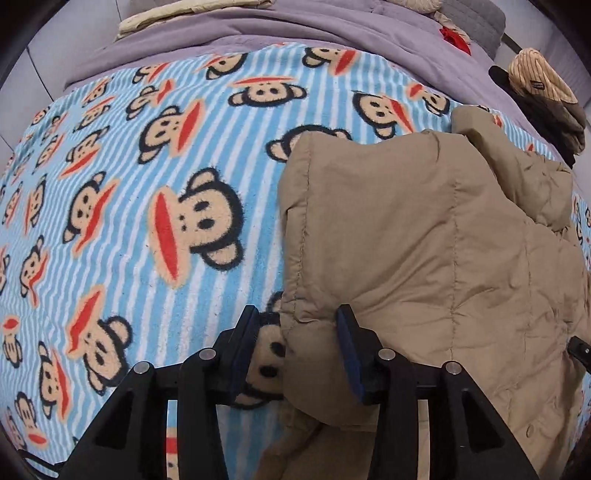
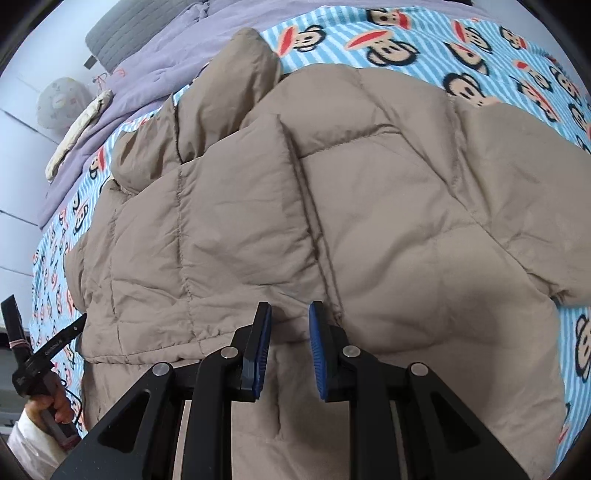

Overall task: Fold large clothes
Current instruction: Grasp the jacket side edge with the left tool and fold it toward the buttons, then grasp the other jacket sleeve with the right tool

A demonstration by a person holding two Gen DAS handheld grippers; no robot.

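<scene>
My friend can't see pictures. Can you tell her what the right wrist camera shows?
A big puffy tan coat lies spread on a blue striped blanket covered in cartoon monkey faces. The open right gripper hovers just over the coat's near edge, holding nothing. A purple quilt sits further back.

Jacket [image 2: 388,206]: tan quilted cloth, matt, puffy, stitched channels, fine creases showing. Blanket [image 1: 147,184]: fuzzy fleece, matt, napped pile, blue-white stripes with monkey print. Quilt [image 1: 258,26] beyond it: lilac cloth, smooth, matt. Left gripper [image 1: 297,347]: black matt plastic, looking slightly grainy, with dull silver metal pins at the joints. Right gripper [image 2: 290,347]: same black plastic and metal pins; its fingers [image 2: 317,354] are carrying blue ribbed pads, looking like rubber or soft plastic, faint sheen.
</scene>
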